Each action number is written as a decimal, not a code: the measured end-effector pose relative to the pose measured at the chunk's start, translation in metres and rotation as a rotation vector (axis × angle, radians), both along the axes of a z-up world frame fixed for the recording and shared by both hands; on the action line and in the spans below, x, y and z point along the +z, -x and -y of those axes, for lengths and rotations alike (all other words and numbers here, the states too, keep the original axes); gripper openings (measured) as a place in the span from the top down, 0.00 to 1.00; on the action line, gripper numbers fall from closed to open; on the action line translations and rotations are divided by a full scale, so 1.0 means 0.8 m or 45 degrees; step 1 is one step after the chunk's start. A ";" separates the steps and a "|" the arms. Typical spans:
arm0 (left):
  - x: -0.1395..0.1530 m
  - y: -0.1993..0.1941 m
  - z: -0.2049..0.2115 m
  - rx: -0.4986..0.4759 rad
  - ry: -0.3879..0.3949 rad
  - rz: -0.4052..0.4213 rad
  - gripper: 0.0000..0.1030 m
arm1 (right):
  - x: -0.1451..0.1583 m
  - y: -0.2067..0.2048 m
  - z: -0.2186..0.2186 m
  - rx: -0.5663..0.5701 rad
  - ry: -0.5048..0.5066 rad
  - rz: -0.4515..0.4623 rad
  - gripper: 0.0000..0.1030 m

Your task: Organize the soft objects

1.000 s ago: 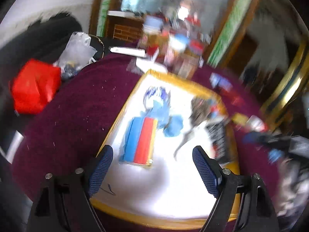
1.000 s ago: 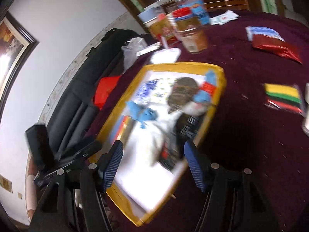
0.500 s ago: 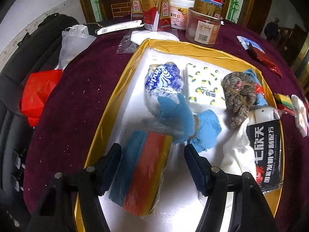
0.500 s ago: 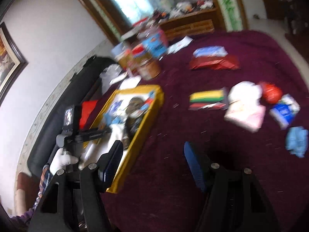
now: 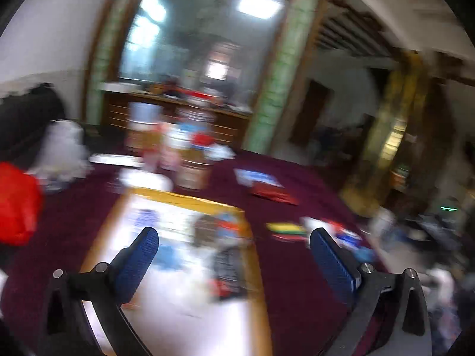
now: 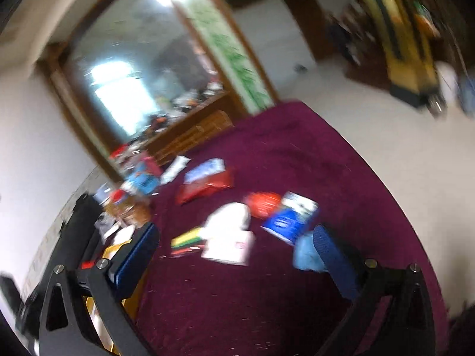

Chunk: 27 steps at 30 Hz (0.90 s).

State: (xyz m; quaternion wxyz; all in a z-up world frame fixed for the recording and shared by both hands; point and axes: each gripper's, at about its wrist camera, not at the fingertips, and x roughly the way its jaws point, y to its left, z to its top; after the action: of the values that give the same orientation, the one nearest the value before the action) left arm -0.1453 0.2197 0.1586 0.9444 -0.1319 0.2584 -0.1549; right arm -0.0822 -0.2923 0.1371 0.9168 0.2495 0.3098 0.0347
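Note:
Both views are motion-blurred. My left gripper (image 5: 234, 249) hangs above the yellow-rimmed white tray (image 5: 184, 200), jaws opening wide with nothing between them; the tray holds several blurred soft items. My right gripper (image 6: 234, 246) is over the maroon tablecloth (image 6: 267, 296), jaws opening wide and empty. Ahead of it lie a white-pink soft pack (image 6: 230, 237), a striped yellow-green-red cloth pack (image 6: 187, 241), an orange-red ball (image 6: 262, 203), a blue-white packet (image 6: 289, 216) and a light blue cloth (image 6: 305, 253) by the right finger. The striped pack (image 5: 286, 228) also lies right of the tray in the left wrist view.
Jars and cartons (image 5: 178, 148) stand behind the tray. A red bag (image 5: 17, 201) and a clear plastic bag (image 5: 62, 151) lie at the left. A red foil pack (image 6: 204, 187) and a pale blue packet (image 6: 204, 169) lie farther back. The table edge (image 6: 400, 207) curves at the right.
Both grippers have opened wider. The left one rose and tilted up away from the tray's contents. The right one swung right, from the tray toward the loose items on the cloth.

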 end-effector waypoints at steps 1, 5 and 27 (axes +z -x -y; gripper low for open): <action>0.000 -0.002 0.015 -0.043 -0.009 -0.033 0.01 | -0.013 -0.005 0.011 -0.023 -0.015 -0.036 0.00; -0.016 -0.001 0.077 -0.151 -0.070 -0.108 0.01 | -0.055 -0.009 0.041 -0.071 -0.089 -0.131 0.00; -0.048 -0.081 0.239 -0.252 -0.232 -0.301 0.01 | -0.113 -0.058 0.067 -0.071 -0.159 -0.165 0.00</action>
State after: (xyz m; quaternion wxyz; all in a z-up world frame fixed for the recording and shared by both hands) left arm -0.0807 0.0281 0.1200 0.8956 -0.0370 0.3923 -0.2065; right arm -0.0355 -0.3456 0.0467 0.8782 0.3163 0.3586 0.0121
